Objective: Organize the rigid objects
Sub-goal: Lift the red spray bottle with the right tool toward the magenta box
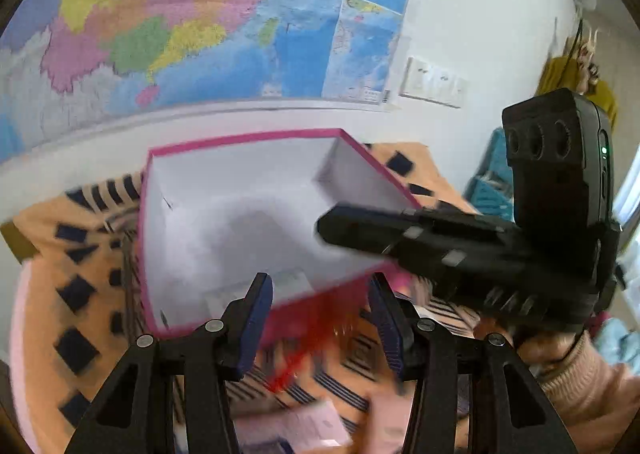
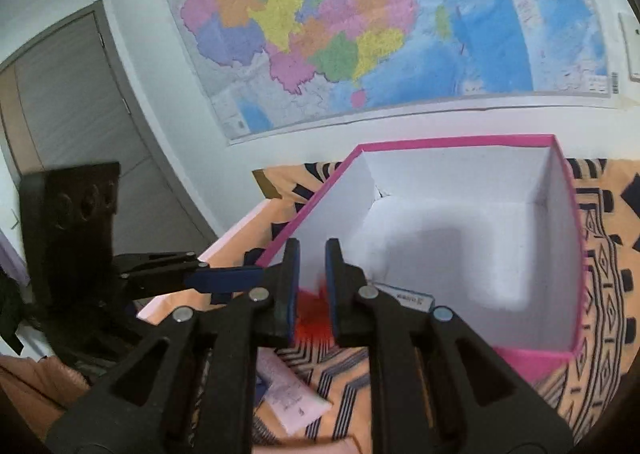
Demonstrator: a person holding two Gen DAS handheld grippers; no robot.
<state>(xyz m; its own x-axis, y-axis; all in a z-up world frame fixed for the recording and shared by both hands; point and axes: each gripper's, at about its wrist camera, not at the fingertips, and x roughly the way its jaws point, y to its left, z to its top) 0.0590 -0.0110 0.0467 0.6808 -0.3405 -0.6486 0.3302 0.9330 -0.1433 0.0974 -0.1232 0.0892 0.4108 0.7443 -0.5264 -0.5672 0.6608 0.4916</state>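
Nearest the right wrist camera, the right gripper (image 2: 312, 286) is seen with its blue-padded jaws drawn narrow over the near wall of the pink box (image 2: 532, 364), though blur makes it hard to tell whether the wall is truly pinched; a pale pink tube (image 2: 292, 394) lies on the patterned orange cloth (image 2: 600, 294) below. The left gripper (image 1: 320, 318) is held partly spread astride the box's near wall (image 1: 312, 318), its pads not seen pressing on it. Beyond, the box's white interior is shown open and tilted, with a wall map (image 2: 360, 25) behind
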